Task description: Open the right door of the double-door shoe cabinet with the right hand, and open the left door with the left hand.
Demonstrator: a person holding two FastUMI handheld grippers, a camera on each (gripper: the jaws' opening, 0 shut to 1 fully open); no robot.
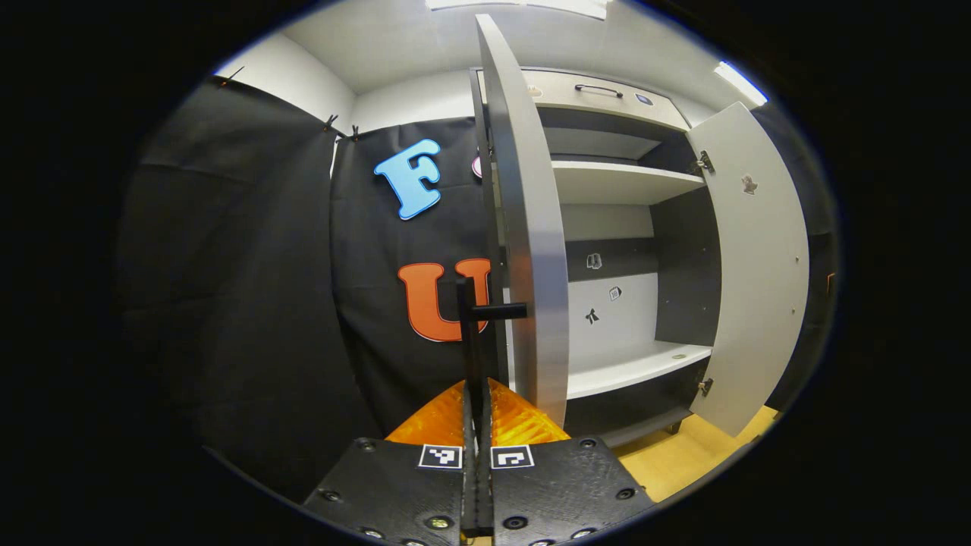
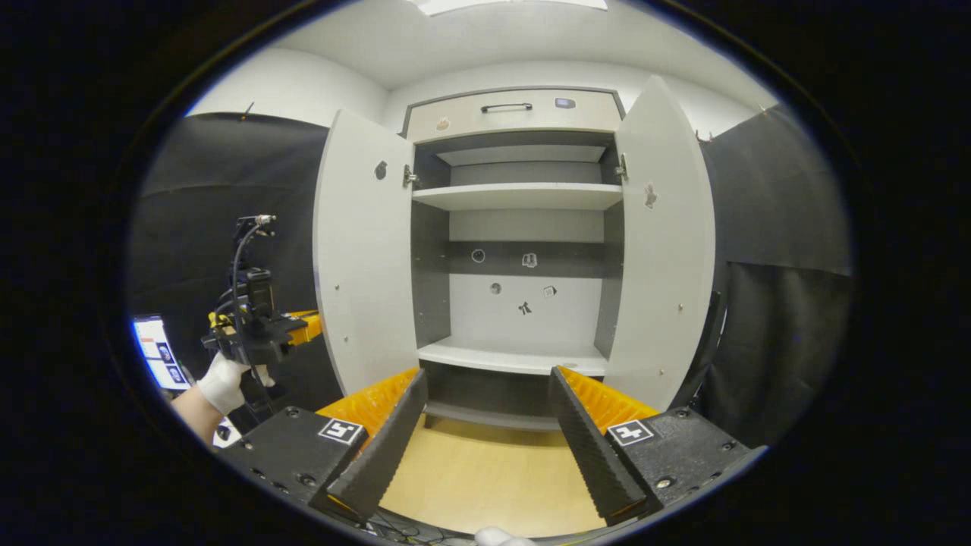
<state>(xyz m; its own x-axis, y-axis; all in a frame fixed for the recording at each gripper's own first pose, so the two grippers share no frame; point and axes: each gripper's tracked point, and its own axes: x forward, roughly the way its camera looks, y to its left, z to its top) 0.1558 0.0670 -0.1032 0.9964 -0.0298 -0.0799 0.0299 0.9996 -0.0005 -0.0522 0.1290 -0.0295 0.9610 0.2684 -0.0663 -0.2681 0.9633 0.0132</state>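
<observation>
I see both doors swung open: left door point(image 2: 364, 250), right door point(image 2: 667, 243). Left gripper point(image 1: 478, 394) clamped on door handle point(image 1: 485, 312); right gripper point(image 2: 485, 425) jaws apart.

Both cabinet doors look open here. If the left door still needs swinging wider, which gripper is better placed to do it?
Left. The left gripper is shut on the left door's handle, at the door's edge. The right gripper hangs open in front of the cabinet, touching nothing.

Both pale cabinet doors, left door point(image 2: 364, 250) and right door point(image 2: 664, 250), stand open.
</observation>
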